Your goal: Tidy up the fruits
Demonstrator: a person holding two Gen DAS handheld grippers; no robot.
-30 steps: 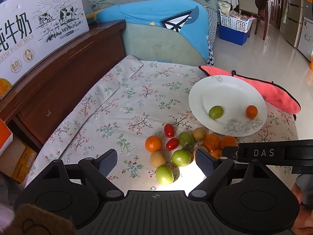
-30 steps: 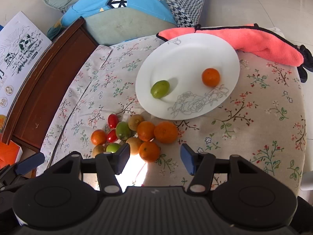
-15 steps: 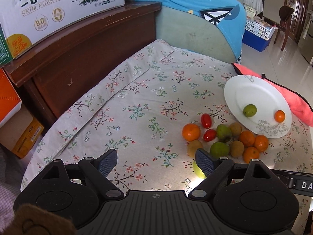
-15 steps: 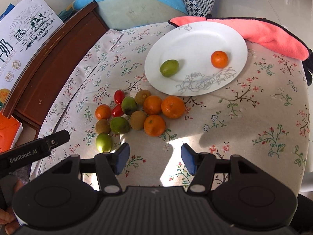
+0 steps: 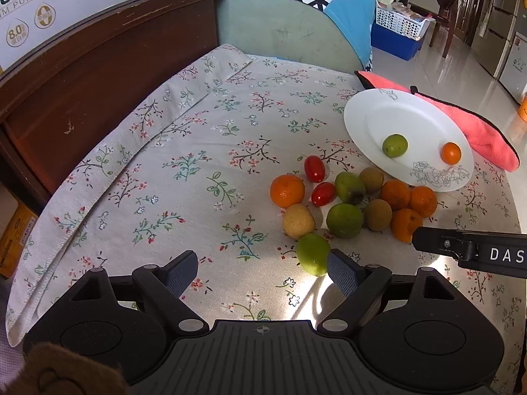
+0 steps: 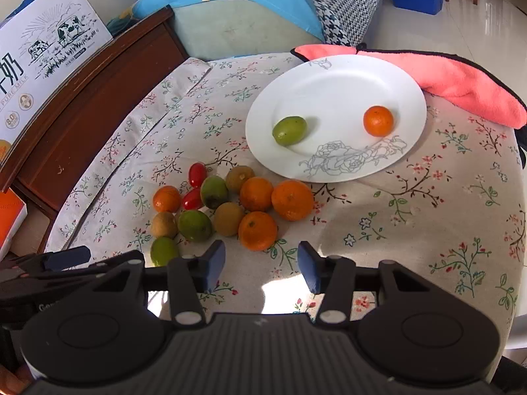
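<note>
A white plate (image 5: pixel 372 121) (image 6: pixel 332 75) on the floral cloth holds one green fruit (image 5: pixel 395 145) (image 6: pixel 289 130) and one small orange (image 5: pixel 451 153) (image 6: pixel 378 120). A pile of several oranges, green fruits, brown kiwis and two red tomatoes (image 5: pixel 314 168) (image 6: pixel 197 174) lies just in front of the plate. My left gripper (image 5: pixel 262 273) is open and empty above the cloth; a green fruit (image 5: pixel 313 253) lies by its right finger. My right gripper (image 6: pixel 262 265) is open and empty, just short of the nearest orange (image 6: pixel 257 230).
A pink towel (image 5: pixel 474 125) (image 6: pixel 461 79) lies behind the plate at the table's right edge. A dark wooden cabinet (image 5: pixel 82 65) with a milk carton box (image 6: pixel 36 52) stands on the left. A sofa with a blue cloth (image 5: pixel 296 16) is behind the table.
The left gripper swung left and drew back from the pile, then eased back toward it. The right gripper pulled back and now sits closer to the fruit again. Fruits have not moved.
</note>
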